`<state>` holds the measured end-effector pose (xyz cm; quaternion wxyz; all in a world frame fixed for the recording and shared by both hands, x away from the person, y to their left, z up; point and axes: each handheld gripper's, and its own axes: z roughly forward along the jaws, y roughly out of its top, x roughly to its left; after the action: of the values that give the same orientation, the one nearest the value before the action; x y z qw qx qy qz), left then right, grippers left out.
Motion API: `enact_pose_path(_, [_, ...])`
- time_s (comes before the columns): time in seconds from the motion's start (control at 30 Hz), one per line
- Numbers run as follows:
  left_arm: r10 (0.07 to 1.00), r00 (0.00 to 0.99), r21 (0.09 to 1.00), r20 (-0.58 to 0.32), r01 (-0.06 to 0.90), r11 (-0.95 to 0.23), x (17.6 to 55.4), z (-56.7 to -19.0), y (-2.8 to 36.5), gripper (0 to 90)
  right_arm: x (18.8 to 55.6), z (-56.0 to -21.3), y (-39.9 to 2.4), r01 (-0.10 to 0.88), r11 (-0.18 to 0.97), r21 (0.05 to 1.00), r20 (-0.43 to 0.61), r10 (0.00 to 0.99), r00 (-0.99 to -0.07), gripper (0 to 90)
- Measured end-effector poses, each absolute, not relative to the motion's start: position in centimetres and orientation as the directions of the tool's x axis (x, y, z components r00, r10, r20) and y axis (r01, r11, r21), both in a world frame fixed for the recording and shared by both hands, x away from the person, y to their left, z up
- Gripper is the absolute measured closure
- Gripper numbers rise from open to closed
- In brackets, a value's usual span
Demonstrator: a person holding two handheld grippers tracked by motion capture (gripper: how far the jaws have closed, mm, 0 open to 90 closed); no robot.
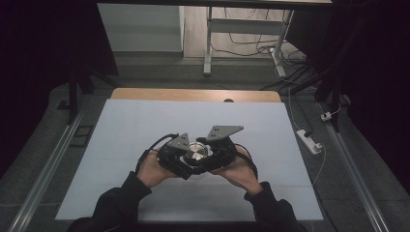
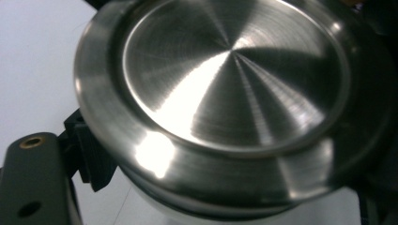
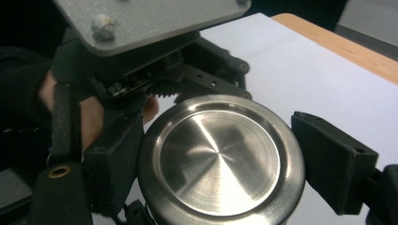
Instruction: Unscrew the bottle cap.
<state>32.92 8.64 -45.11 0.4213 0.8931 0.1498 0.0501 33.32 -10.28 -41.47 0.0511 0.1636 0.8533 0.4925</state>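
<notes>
A round steel can (image 1: 196,153) with a recessed, brushed lid sits between both grippers over the white sheet (image 1: 145,125). In the right gripper view, my right gripper (image 3: 220,161) has one black jaw on each side of the steel can (image 3: 218,154) and is shut on its rim. My left gripper (image 1: 181,157) comes in from the opposite side. Its grey plate (image 3: 150,21) and linkage hang over the can's far edge. In the left gripper view the steel can (image 2: 230,89) is very close. The left pad (image 2: 91,157) presses under the rim, and the other jaw is lost in the dark.
The white sheet covers most of the wooden table (image 1: 193,94). Black sleeves (image 1: 116,203) come in from the bottom edge. Beyond the table stand a desk frame (image 1: 209,43) and floor cables (image 1: 290,63). A white power strip (image 1: 309,141) lies off the right side.
</notes>
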Motion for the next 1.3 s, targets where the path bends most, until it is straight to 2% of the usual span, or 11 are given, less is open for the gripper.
enact_pose_path(0.2, [0.188,0.981,0.777,-0.048,0.155,-0.611,32.7,-44.7,8.9,15.6,33.7,-41.2,-10.9,0.179,0.465,0.867,0.102,0.187,-0.977,19.6])
enact_pose_path(0.3, [0.117,0.992,0.782,-0.048,0.110,-0.614,32.4,-44.7,8.8,15.6,34.2,-41.3,-11.3,0.112,0.464,0.879,0.118,0.016,-0.993,19.4])
enact_pose_path(0.4, [0.096,0.994,0.795,-0.059,0.104,-0.597,32.3,-44.6,8.7,15.6,34.4,-41.4,-11.5,0.104,0.455,0.885,0.129,-0.025,-0.991,19.0])
enact_pose_path(0.47, [0.127,0.990,0.800,-0.054,0.119,-0.588,32.4,-44.5,8.9,15.6,34.3,-41.2,-11.6,0.114,0.430,0.896,0.125,0.003,-0.992,13.9])
enact_pose_path(0.57, [0.233,0.972,0.801,-0.046,0.175,-0.572,32.6,-44.3,9.3,15.6,34.1,-40.1,-12.1,0.201,0.407,0.891,0.143,0.169,-0.975,1.4])
enact_pose_path(0.6, [0.272,0.961,0.801,-0.047,0.199,-0.565,32.8,-44.3,9.5,15.6,34.1,-40.1,-12.1,0.201,0.407,0.891,0.143,0.169,-0.975,1.4])
enact_pose_path(0.67, [0.344,0.937,0.803,-0.052,0.245,-0.544,33.0,-44.4,9.7,15.6,33.8,-39.9,-12.0,0.250,0.414,0.875,0.111,0.331,-0.937,2.3])
enact_pose_path(0.77, [0.395,0.917,0.793,-0.043,0.272,-0.545,33.1,-44.6,9.6,15.6,33.6,-40.2,-11.8,0.269,0.410,0.871,0.104,0.382,-0.918,3.8])
enact_pose_path(1.03, [0.365,0.930,0.783,-0.043,0.258,-0.566,32.9,-44.7,9.0,15.6,33.0,-41.4,-10.2,0.215,0.448,0.867,0.024,0.395,-0.918,11.4])
enact_pose_path(1.1, [0.357,0.932,0.790,-0.055,0.259,-0.556,32.8,-44.7,9.0,15.6,33.0,-41.4,-10.2,0.213,0.444,0.870,0.035,0.375,-0.927,17.4])
enact_pose_path(1.3, [0.246,0.967,0.793,-0.072,0.205,-0.574,32.7,-44.6,9.1,15.7,32.8,-40.9,-10.6,0.186,0.472,0.862,0.049,0.288,-0.956,18.6])
